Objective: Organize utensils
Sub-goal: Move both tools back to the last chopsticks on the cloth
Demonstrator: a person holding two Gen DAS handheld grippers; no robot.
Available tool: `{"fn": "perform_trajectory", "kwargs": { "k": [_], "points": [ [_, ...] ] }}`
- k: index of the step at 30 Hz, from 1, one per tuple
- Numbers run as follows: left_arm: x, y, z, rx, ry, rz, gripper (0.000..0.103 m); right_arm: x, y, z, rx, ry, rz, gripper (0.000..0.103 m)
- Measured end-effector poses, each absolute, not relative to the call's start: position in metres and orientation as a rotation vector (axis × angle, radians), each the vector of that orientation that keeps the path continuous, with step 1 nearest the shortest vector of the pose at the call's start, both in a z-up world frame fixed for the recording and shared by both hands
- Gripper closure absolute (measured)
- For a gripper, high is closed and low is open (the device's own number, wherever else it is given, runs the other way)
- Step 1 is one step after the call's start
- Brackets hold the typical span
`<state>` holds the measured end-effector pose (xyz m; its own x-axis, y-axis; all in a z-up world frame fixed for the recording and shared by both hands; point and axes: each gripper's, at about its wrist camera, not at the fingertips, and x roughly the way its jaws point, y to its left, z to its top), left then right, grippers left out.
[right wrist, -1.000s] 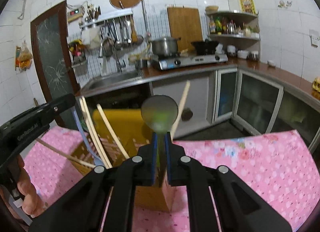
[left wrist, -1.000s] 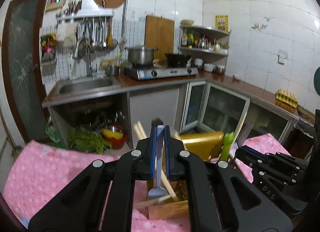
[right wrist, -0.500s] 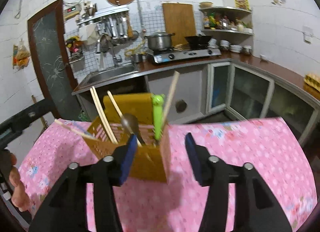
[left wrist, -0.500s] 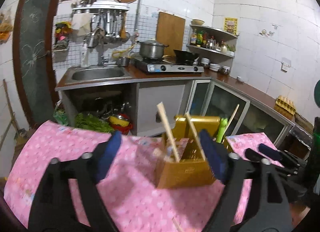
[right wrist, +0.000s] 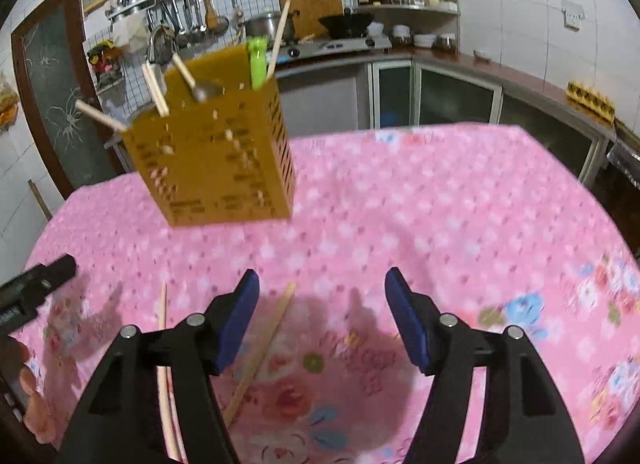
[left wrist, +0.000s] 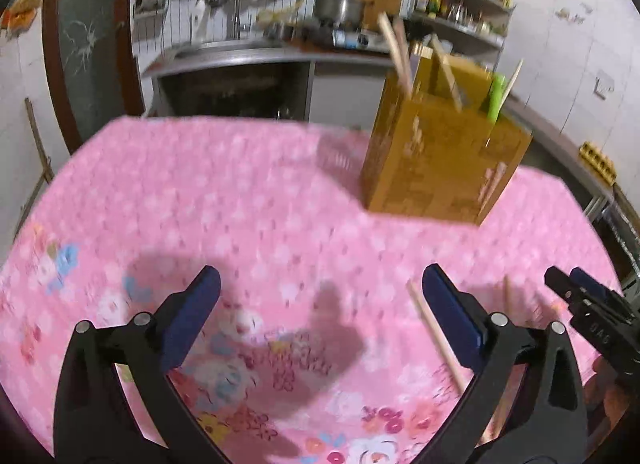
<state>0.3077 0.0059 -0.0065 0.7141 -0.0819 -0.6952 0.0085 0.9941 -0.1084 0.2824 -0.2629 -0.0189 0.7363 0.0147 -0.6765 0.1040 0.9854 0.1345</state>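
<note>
A yellow-brown slotted utensil holder (left wrist: pixel 440 160) (right wrist: pixel 216 160) stands on the pink flowered tablecloth (left wrist: pixel 260 204). In it are several chopsticks (right wrist: pixel 154 90), a metal spoon (right wrist: pixel 202 90) and a green-handled utensil (right wrist: pixel 256 62) (left wrist: pixel 496 98). Two loose chopsticks lie on the cloth: one (right wrist: pixel 162 344) left of my right gripper, one (right wrist: pixel 264 348) (left wrist: pixel 432 328) by its left finger. My left gripper (left wrist: pixel 320 296) is low over the cloth, its jaws opening wide with nothing between them. My right gripper (right wrist: pixel 322 296) (left wrist: pixel 588 312) is also opening and holds nothing.
Behind the table are a kitchen counter with a sink (left wrist: pixel 224 52), a stove with a pot (right wrist: pixel 264 24), shelves (right wrist: pixel 404 4) and glass-door cabinets (right wrist: pixel 452 96). An egg tray (right wrist: pixel 590 98) sits on the right counter. A hand (right wrist: pixel 28 404) holds the left gripper.
A second ago both grippers were shut on utensils above the holder. They let go, opened, and drew back and down to the tablecloth; the holder now stands farther off.
</note>
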Motion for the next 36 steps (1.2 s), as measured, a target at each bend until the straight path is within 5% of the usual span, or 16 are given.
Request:
{"fn": "perform_trajectory", "kwargs": {
  "k": [14, 26, 36],
  "points": [
    [0.317, 0.004, -0.049, -0.063, 0.874, -0.011, 0.005, 0.294, -0.238, -0.044, 0.104, 0.821, -0.042, 0.040],
    [0.321, 0.004, -0.056, -0.061, 0.905, -0.008, 0.005, 0.309, -0.224, -0.055, 0.040, 0.910, -0.032, 0.086],
    [0.318, -0.014, -0.050, -0.019, 0.915, -0.043, 0.005, 0.314, -0.243, -0.050, 0.046, 0.941, 0.054, 0.097]
  ]
}}
